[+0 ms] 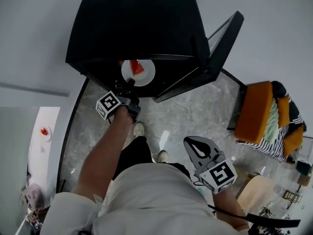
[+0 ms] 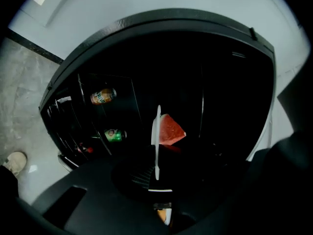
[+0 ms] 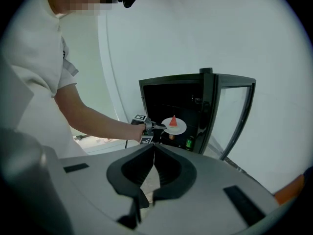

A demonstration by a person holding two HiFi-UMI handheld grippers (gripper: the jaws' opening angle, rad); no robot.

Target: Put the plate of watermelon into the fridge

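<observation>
Fridge [image 1: 132,28]: black outside, dark inside.
Plate [image 1: 148,75]: white.
Watermelon wedge [image 1: 136,67]: red.
Door shelves: green can [image 2: 113,134]; a second can [image 2: 102,96] with an orange-yellow label.
Left tool [image 1: 131,84]: dark. Its cube [image 1: 108,105] is white with black square markers.
Right tool [image 3: 154,147]: grey body, black inner faces.
Floor [image 1: 195,111]: grey, marbled with pale veins.
Wall [image 1: 274,33]: plain pale grey.
Chair [image 1: 254,111]: orange, carrying black-and-white striped cloth [image 1: 276,148].
Shirt [image 1: 151,195]: off-white.
Trousers [image 1: 134,153]: black.
</observation>
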